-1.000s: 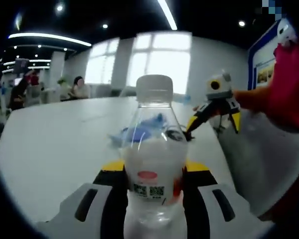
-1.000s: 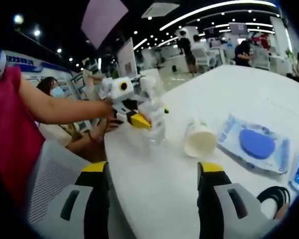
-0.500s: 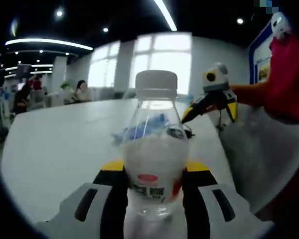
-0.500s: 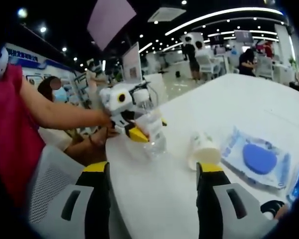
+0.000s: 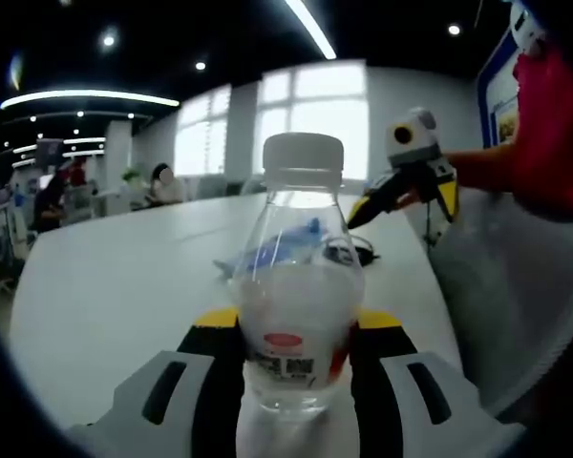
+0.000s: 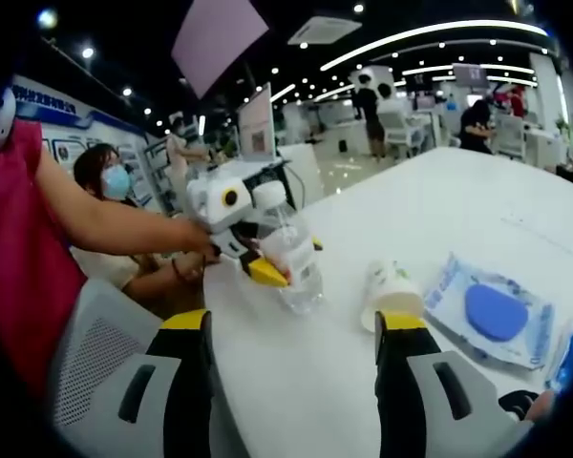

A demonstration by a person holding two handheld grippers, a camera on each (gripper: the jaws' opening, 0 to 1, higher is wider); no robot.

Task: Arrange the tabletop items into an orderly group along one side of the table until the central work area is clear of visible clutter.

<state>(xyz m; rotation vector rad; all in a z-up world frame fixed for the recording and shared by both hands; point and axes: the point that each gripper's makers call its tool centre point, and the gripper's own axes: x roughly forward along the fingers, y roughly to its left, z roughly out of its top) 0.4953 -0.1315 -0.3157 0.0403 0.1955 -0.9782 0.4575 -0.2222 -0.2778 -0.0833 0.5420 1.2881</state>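
Left hand-held gripper [image 5: 296, 367] clamped on clear bottle [image 5: 300, 296], upright above white table [image 5: 115, 286]; right hand-held gripper [image 6: 291, 382] stood apart, paper cup [image 6: 392, 294] beyond its jaws

white table [image 6: 477, 205], paper cup [image 6: 392, 298], blue packet [image 6: 497, 310]

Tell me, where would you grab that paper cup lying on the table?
The paper cup lies tipped on its side on the white table, apart from the bottle. Probably best to come down from above and pinch across its round body mid-length; the right gripper is open and near.
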